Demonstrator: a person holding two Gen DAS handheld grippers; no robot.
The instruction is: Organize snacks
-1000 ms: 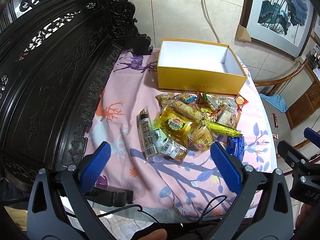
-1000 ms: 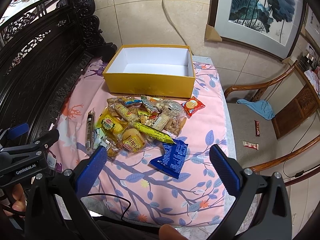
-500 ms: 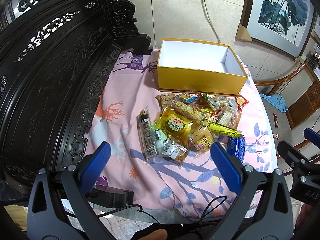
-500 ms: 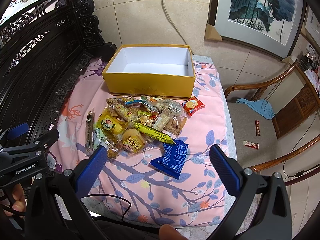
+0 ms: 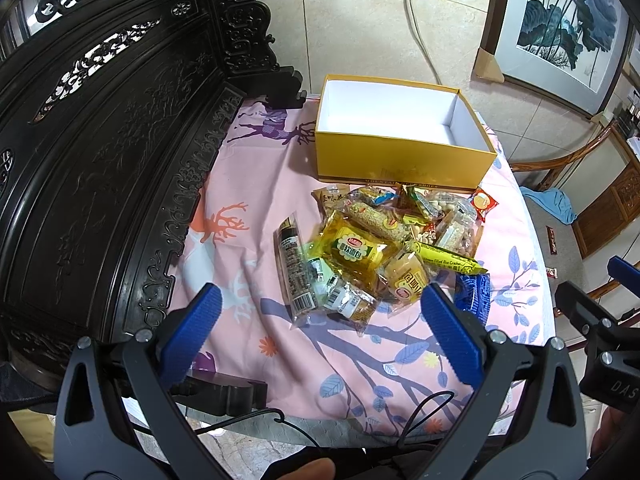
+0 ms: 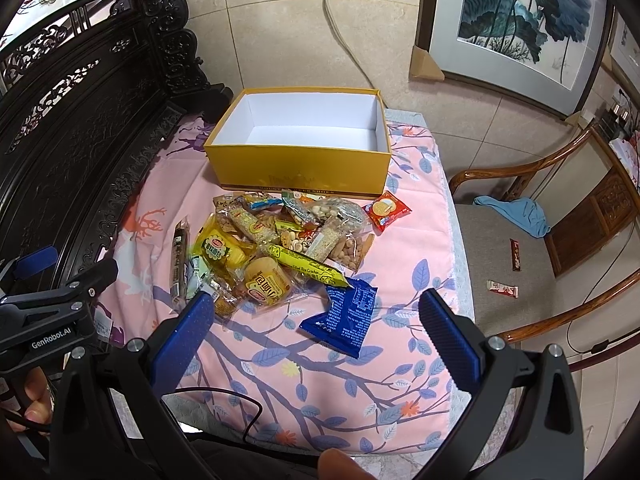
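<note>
An open, empty yellow box [image 5: 400, 160] [image 6: 300, 168] stands at the far side of a pink patterned cloth [image 5: 248, 216] [image 6: 416, 248]. A pile of wrapped snacks [image 5: 384, 244] [image 6: 280, 248] lies in front of it. A blue packet [image 6: 344, 316] lies nearest, a red packet [image 6: 386, 210] at the pile's right. My left gripper [image 5: 320, 320] is open and empty, above the cloth's near edge. My right gripper [image 6: 316, 328] is open and empty, over the blue packet.
A dark carved wooden bench back [image 5: 100, 140] runs along the left. A wooden chair [image 6: 540, 240] with a blue cloth and two small packets on its seat stands at the right. A tiled wall with a socket and cable is behind the box.
</note>
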